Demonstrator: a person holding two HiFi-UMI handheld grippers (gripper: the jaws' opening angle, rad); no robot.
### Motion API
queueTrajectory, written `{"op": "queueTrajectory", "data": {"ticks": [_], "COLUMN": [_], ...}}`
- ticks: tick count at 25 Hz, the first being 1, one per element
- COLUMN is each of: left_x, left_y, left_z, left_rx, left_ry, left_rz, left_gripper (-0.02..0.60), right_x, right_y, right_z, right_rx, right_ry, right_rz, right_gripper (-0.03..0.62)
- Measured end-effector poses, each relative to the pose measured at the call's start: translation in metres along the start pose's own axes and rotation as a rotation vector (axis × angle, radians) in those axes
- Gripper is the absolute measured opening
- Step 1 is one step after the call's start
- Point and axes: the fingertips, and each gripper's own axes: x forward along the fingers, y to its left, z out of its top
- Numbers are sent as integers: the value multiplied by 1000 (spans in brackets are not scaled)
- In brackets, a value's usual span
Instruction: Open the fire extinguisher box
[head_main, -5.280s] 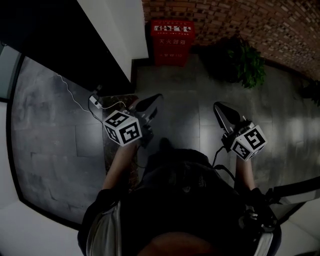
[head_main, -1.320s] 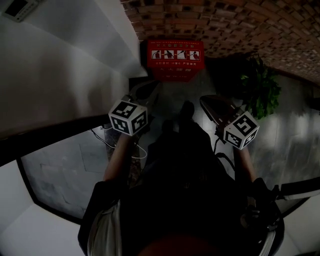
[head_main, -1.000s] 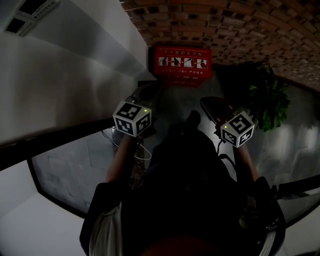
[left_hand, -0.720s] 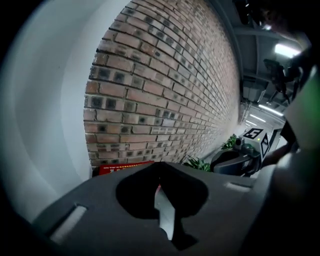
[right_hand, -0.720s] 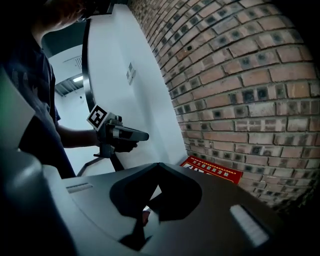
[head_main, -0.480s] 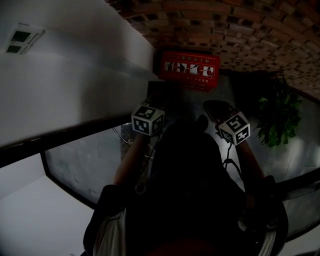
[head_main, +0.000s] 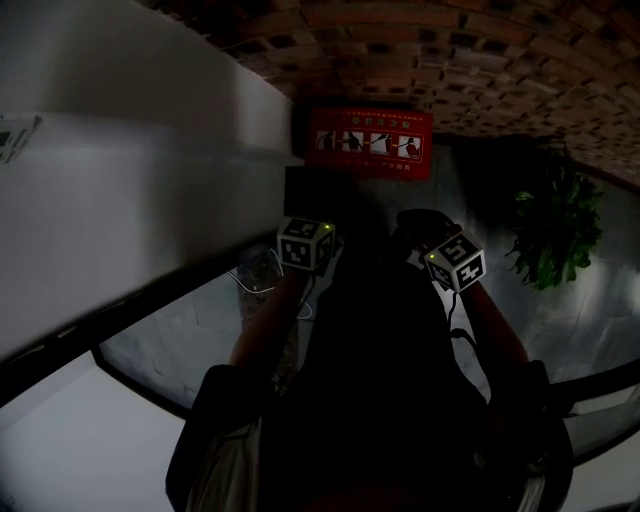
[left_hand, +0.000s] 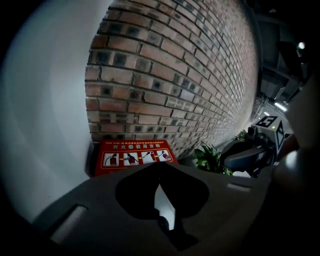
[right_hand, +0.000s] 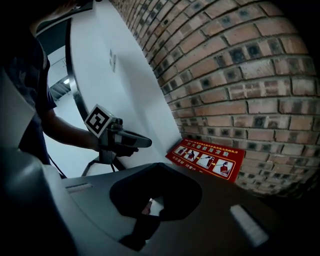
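Observation:
The red fire extinguisher box (head_main: 370, 142) stands on the floor against the brick wall, lid down, with white pictograms on top; it also shows as the box (left_hand: 132, 157) and the box (right_hand: 207, 159). My left gripper (left_hand: 160, 165) points at it from a short way off, jaws together with nothing between them. My right gripper (right_hand: 154, 167) is held beside it, also shut and empty. In the head view, the left marker cube (head_main: 305, 243) and the right marker cube (head_main: 455, 262) hover short of the box. Neither gripper touches the box.
A white wall (head_main: 150, 150) runs along the left, meeting the brick wall (head_main: 450, 60) at the corner behind the box. A green potted plant (head_main: 555, 235) stands to the right of the box. A thin white cable (head_main: 262, 280) lies on the dim tiled floor.
The person has walked up to the box, which now looks larger and nearer. Both grippers have moved forward and closer together, staying shut.

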Motion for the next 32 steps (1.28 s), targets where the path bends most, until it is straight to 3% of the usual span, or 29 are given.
{"op": "queueTrajectory", "data": {"ticks": [9, 20, 26, 32], "left_x": [81, 148, 163, 177], "left_y": [48, 113, 134, 143], "left_z": [-76, -115, -121, -125], "left_rx": [-134, -346, -406, -434], "left_ry": [159, 156, 120, 116], "left_rz": [27, 129, 156, 141], "left_gripper": [2, 2, 2, 2], "right_x": [64, 115, 134, 150], "right_y": [-54, -120, -158, -185], "right_z": [-98, -163, -179, -188], "right_rx": [183, 234, 317, 447], "right_ry": [153, 294, 231, 144], "right_rz": [-66, -129, -261, -320], "right_gripper": [2, 1, 1, 0]}}
